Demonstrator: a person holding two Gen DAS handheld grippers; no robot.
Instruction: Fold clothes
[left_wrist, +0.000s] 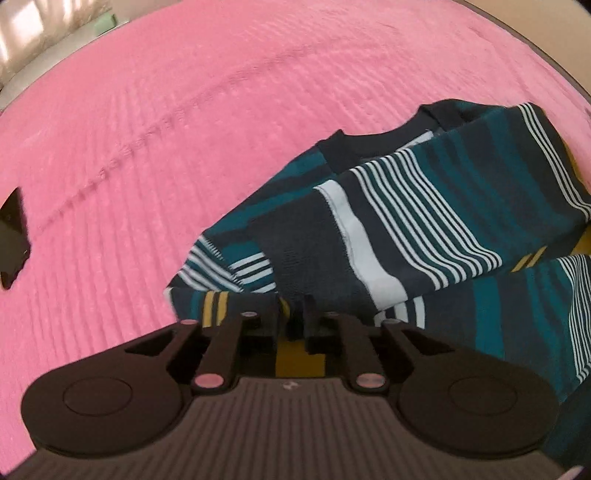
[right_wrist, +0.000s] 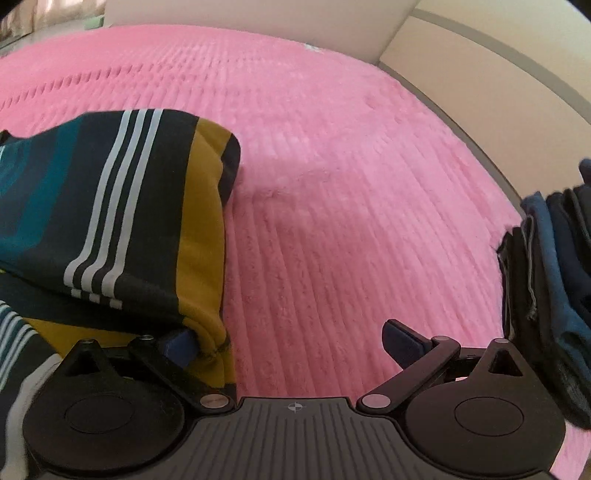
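Note:
A striped sweater (left_wrist: 424, 214) in navy, teal, white and mustard lies partly folded on the pink ribbed bedspread (left_wrist: 184, 147), its dark collar toward the far side. My left gripper (left_wrist: 297, 321) is shut on the sweater's near edge, its fingers close together with fabric pinched between them. In the right wrist view the same sweater (right_wrist: 110, 206) fills the left side, with a mustard band along its right edge. My right gripper (right_wrist: 291, 343) stands open; its left finger touches the mustard hem, and its right finger (right_wrist: 402, 343) hangs over bare bedspread (right_wrist: 351, 221).
A stack of folded dark and blue clothes (right_wrist: 554, 266) sits at the bed's right edge. A cream wall and headboard (right_wrist: 461, 59) border the far side. A dark object (left_wrist: 13, 240) shows at the left rim of the left wrist view.

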